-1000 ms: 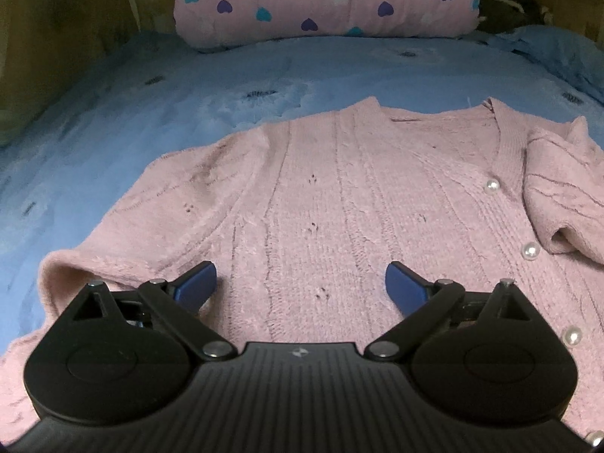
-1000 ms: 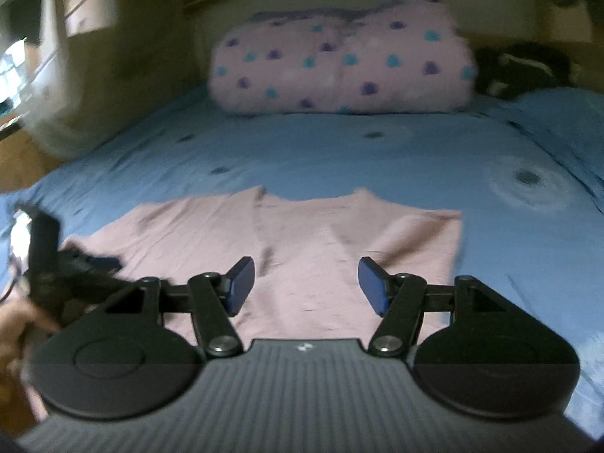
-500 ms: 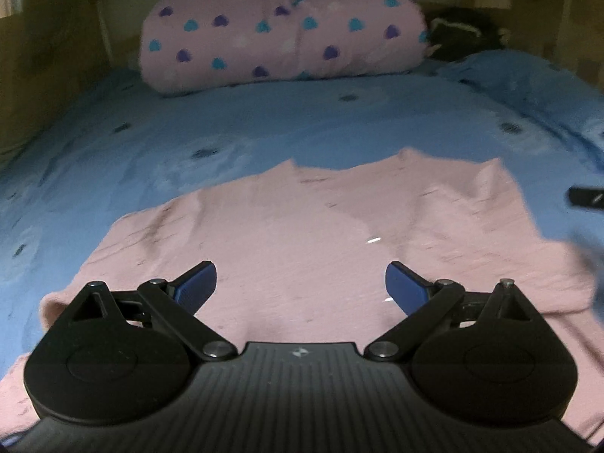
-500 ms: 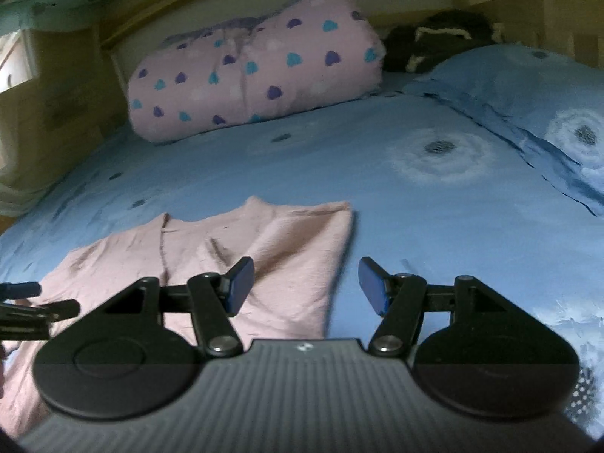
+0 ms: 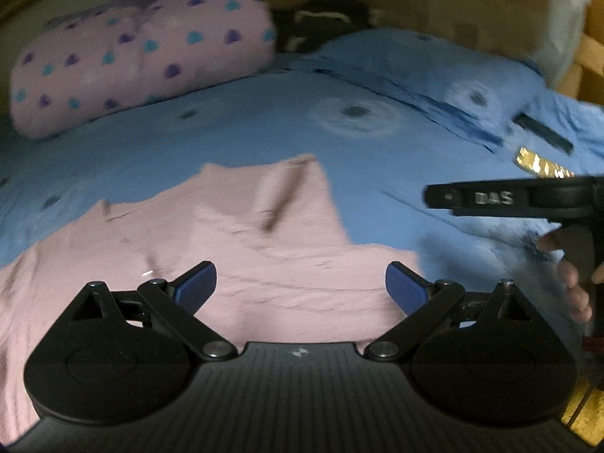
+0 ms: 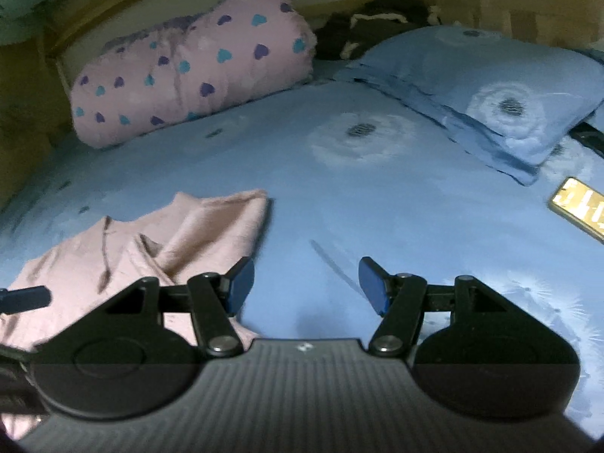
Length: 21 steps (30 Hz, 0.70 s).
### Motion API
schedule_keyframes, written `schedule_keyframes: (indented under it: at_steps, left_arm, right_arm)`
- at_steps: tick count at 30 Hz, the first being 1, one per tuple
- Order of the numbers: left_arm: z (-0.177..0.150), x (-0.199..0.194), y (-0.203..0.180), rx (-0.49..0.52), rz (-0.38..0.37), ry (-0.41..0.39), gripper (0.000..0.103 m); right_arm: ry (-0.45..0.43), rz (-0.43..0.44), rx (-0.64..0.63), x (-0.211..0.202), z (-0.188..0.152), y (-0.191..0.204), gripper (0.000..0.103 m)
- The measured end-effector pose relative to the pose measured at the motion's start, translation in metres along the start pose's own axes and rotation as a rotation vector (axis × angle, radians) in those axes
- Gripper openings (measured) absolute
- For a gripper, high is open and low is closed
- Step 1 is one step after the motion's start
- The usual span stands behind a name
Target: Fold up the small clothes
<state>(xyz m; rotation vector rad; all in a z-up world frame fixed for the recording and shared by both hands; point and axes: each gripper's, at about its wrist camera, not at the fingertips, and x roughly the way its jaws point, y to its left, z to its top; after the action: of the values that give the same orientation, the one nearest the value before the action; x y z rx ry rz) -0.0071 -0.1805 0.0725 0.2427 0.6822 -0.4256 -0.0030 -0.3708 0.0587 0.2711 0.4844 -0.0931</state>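
A pink knitted cardigan [image 5: 234, 241] lies spread on the blue bedsheet [image 5: 264, 128], with its right part folded over. My left gripper [image 5: 301, 287] hovers above the cardigan's near part, open, with nothing between its blue pads. In the right wrist view the cardigan [image 6: 151, 249] lies at lower left. My right gripper [image 6: 305, 283] is open over bare sheet just right of the cardigan's edge and holds nothing. The right gripper's black body [image 5: 509, 198] and the hand holding it show at the right edge of the left wrist view. One fingertip [image 6: 26, 298] of the left gripper pokes in at the far left.
A rolled pink blanket [image 6: 192, 60] with heart print lies at the head of the bed. A blue pillow [image 6: 490, 87] sits at the right, dark clothing [image 6: 370, 26] behind it. A phone [image 6: 577, 207] rests on the sheet at the right edge.
Both grippers have swung to the right across the bed and lifted away from the cardigan. The right gripper now sits past the cardigan's right edge. Both stayed open.
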Motion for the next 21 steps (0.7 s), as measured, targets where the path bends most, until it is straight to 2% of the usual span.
schedule_keyframes:
  at_steps: [5, 9, 21]
  left_arm:
    - [-0.001, 0.023, -0.028, 0.056, -0.009, 0.027, 0.098]
    - [-0.004, 0.036, -0.040, 0.094, 0.024, 0.042, 0.098]
    - [-0.010, 0.047, -0.036, 0.077, 0.039, 0.052, 0.097]
  right_arm:
    - [0.040, -0.039, -0.010, 0.002, -0.003, -0.005, 0.063]
    - [0.040, -0.041, -0.020, 0.000, -0.003, -0.007, 0.063]
    - [0.053, -0.023, -0.009, 0.002, -0.003, -0.005, 0.063]
